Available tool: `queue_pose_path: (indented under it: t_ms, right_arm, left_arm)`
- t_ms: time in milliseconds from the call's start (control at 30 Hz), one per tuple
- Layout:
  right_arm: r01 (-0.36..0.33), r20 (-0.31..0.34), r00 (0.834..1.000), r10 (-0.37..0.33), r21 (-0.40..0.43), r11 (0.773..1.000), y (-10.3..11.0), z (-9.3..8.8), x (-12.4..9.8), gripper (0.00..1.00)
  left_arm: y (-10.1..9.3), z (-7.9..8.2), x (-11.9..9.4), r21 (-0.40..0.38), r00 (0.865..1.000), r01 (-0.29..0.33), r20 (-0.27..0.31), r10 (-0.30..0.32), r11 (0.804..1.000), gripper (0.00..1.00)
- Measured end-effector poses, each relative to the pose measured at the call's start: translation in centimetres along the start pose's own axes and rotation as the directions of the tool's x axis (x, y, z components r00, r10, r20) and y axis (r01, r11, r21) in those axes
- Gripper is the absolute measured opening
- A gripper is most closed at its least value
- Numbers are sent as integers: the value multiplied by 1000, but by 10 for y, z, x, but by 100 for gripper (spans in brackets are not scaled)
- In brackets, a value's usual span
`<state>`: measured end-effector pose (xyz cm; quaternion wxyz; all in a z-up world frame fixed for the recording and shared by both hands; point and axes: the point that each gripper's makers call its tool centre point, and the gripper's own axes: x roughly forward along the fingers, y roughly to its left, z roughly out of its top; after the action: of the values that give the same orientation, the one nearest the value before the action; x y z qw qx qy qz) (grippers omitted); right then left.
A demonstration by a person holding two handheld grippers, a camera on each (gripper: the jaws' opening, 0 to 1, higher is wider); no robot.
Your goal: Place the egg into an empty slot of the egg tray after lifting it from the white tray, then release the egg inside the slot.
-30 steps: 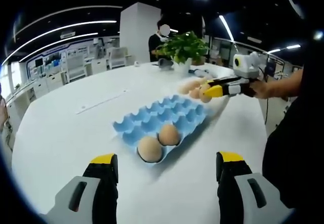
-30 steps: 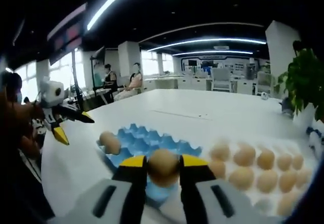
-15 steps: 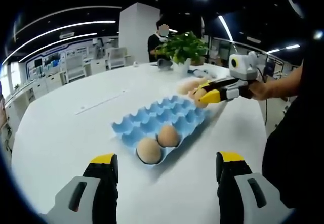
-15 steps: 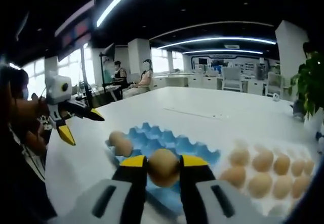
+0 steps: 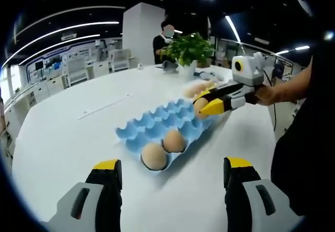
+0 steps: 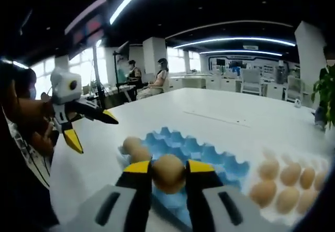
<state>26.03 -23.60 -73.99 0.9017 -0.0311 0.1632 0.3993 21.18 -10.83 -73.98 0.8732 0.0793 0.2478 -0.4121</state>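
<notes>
The lift was done — the right gripper (image 6: pixel 168 172) had its jaws pinched on an egg (image 6: pixel 168 173) at the bottom centre of the right gripper view, clear of the white tray (image 6: pixel 306 203) at lower right, where more eggs lay. In the left gripper view the egg hung over the far end of the blue egg tray (image 5: pixel 157 124), mid-frame. Two slots at its near end were filled; the rest looked empty. Lowering the egg into a slot and letting go were not yet done. The left gripper (image 5: pixel 170 174) idled — jaws spread, empty.
</notes>
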Motion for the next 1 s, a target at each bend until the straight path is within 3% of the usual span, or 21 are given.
queue_pose_path:
  t_ms: [567, 1000]
  right_arm:
    - [-46, 3, 999, 46, 23, 999, 13, -3, 27, 25]
    - [-61, -14, 998, 61, 19, 998, 15, -8, 34, 25]
  left_arm:
    - [1, -1, 4, -1, 1000, 7, -7, -7, 1000, 81]
    - [2, -1, 4, -3, 1000, 5, -6, -5, 1000, 81]
